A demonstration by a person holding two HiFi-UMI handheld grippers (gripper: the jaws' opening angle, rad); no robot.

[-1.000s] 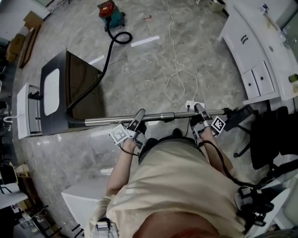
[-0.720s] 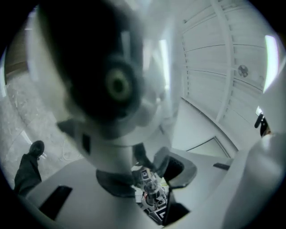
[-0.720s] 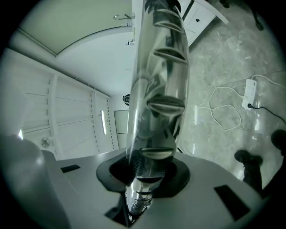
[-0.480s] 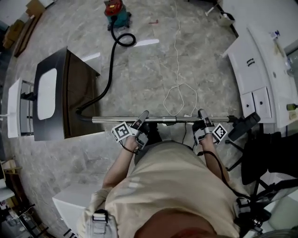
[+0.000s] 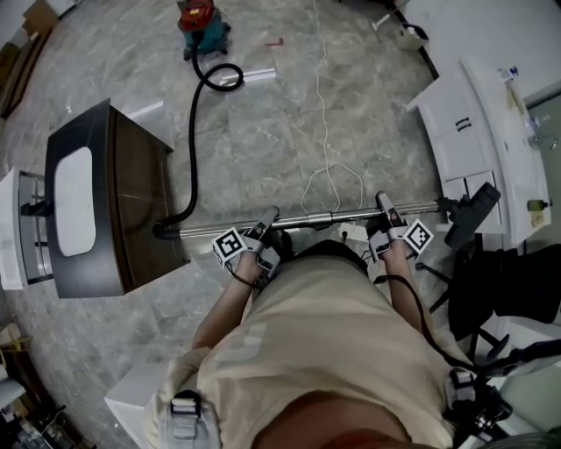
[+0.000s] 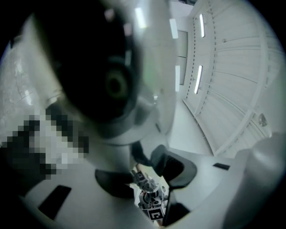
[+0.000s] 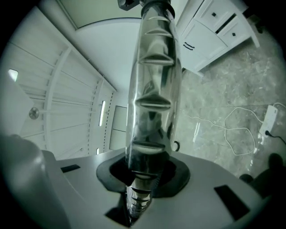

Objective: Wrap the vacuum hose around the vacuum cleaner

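Note:
I hold a chrome vacuum wand (image 5: 320,217) level across my front with both grippers. My left gripper (image 5: 267,216) is shut on its left part, and in the left gripper view (image 6: 143,172) the tube (image 6: 134,89) fills the frame between the jaws. My right gripper (image 5: 382,204) is shut on the right part; the right gripper view (image 7: 143,179) has the tube (image 7: 154,89) clamped between the pads. A black hose (image 5: 193,131) runs from the wand's left end across the floor to the red and teal vacuum cleaner (image 5: 197,19). The black floor head (image 5: 473,213) hangs at the wand's right end.
A dark cabinet with a white basin (image 5: 96,197) stands at the left, close to the wand's hose end. White cupboards (image 5: 473,131) line the right. A white cable (image 5: 329,175) loops on the marble floor ahead. A black chair (image 5: 517,281) stands at the right.
Both grippers have carried the wand sideways with the person's turn. Its right end now sits higher than its left. The cabinet lies further left in view. Both grips are unchanged.

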